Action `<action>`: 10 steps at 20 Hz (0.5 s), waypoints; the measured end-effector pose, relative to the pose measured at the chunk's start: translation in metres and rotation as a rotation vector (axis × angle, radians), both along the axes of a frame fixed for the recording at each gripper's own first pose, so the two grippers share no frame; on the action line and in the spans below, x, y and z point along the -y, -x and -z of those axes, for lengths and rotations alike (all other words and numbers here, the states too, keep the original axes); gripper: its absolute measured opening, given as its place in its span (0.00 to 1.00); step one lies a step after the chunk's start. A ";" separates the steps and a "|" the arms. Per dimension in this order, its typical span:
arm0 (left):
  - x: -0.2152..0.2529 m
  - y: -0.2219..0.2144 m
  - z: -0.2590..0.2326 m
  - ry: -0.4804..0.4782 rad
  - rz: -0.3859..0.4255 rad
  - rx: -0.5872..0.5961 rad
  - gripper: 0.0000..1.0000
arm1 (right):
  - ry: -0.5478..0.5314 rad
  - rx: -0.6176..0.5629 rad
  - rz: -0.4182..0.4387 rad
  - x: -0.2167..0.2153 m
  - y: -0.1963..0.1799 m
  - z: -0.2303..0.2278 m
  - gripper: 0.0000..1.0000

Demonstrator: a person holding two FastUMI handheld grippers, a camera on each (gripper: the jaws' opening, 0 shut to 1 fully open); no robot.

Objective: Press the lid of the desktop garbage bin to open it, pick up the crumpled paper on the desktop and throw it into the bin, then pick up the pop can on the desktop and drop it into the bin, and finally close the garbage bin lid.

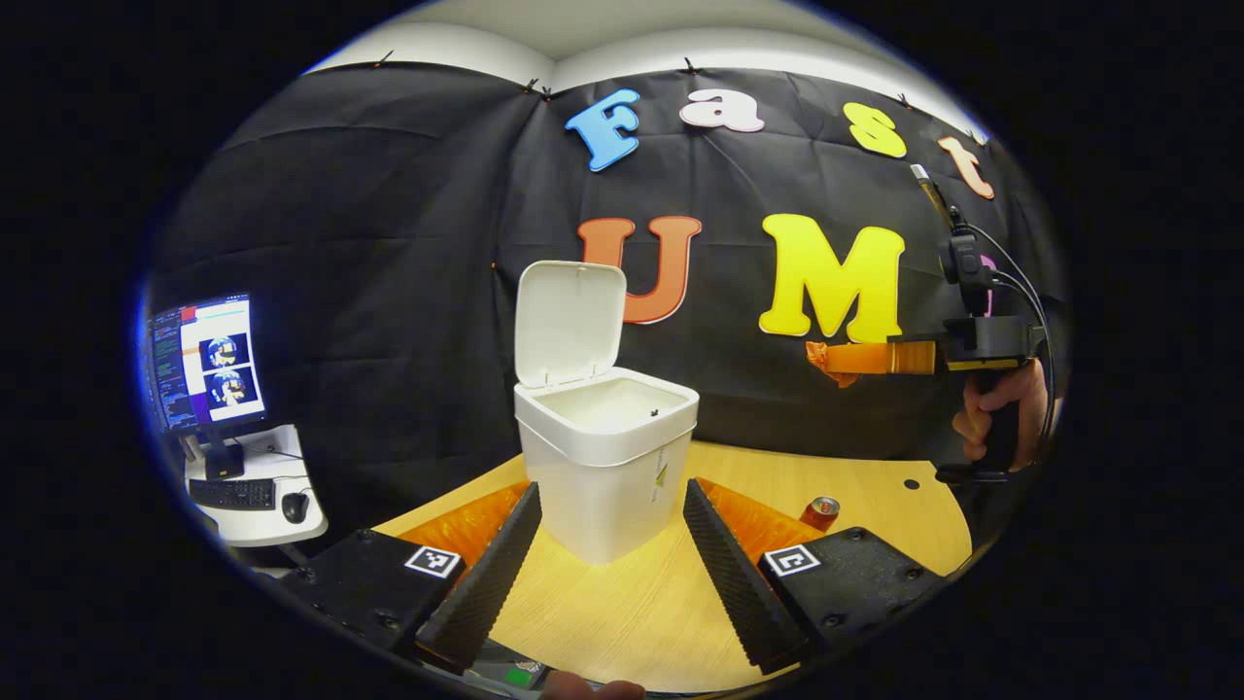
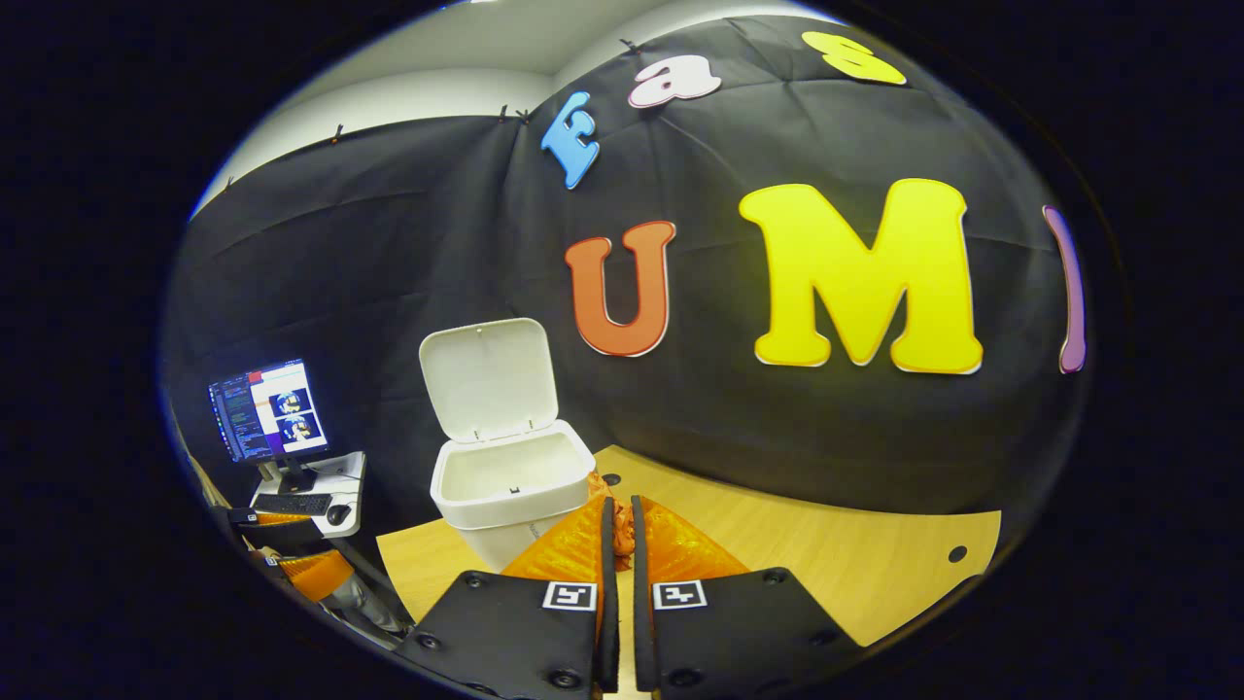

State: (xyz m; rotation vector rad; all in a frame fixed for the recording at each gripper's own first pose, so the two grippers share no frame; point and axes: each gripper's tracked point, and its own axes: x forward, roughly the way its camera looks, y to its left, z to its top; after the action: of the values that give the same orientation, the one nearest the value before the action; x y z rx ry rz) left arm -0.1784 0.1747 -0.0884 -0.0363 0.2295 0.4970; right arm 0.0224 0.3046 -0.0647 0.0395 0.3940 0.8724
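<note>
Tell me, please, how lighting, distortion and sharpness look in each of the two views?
Left gripper view: even light, the open bin sharp with a soft shadow at its base, fisheye bowing the table edge, and the monitor glaring bright. Right gripper view: the same fisheye curve, the bin crisp, but the crumpled paper between the right gripper fingers is close and partly hidden.

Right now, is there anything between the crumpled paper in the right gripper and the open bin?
Nothing visible blocks it. The right gripper is shut on the crumpled paper, held in the air to the side of the bin. The lid stands upright at the back, so the mouth is open. The pop can stays low on the desktop.
</note>
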 end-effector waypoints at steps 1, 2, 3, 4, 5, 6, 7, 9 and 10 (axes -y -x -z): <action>-0.006 0.007 0.001 0.003 -0.020 -0.001 0.97 | -0.004 0.008 -0.018 -0.018 0.001 -0.002 0.06; -0.014 0.014 0.001 0.007 -0.040 -0.005 0.97 | -0.006 0.016 -0.037 -0.035 0.002 -0.002 0.07; -0.020 0.019 0.001 0.009 -0.058 -0.009 0.97 | -0.009 0.022 -0.058 -0.053 0.003 -0.003 0.07; -0.026 0.026 -0.001 0.012 -0.074 -0.010 0.98 | -0.007 0.027 -0.079 -0.069 0.004 -0.001 0.07; -0.031 0.031 -0.001 0.015 -0.088 -0.009 0.98 | -0.004 0.024 -0.097 -0.085 0.005 0.002 0.06; -0.035 0.032 0.000 0.019 -0.101 -0.006 0.98 | 0.003 0.020 -0.113 -0.097 0.008 0.006 0.07; -0.040 0.036 -0.001 0.019 -0.111 -0.003 0.98 | 0.007 0.021 -0.127 -0.110 0.009 0.007 0.06; -0.048 0.040 -0.003 0.016 -0.128 -0.004 0.98 | 0.023 0.030 -0.150 -0.133 0.011 0.014 0.06; -0.052 0.042 -0.003 0.016 -0.135 -0.003 0.98 | 0.034 0.039 -0.166 -0.146 0.012 0.017 0.06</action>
State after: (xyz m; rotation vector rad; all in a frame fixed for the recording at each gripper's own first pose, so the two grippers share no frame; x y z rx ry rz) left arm -0.2207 0.2267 -0.0851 -0.0670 0.2347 0.6297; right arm 0.0101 0.4504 -0.0819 -0.0421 0.3793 1.0282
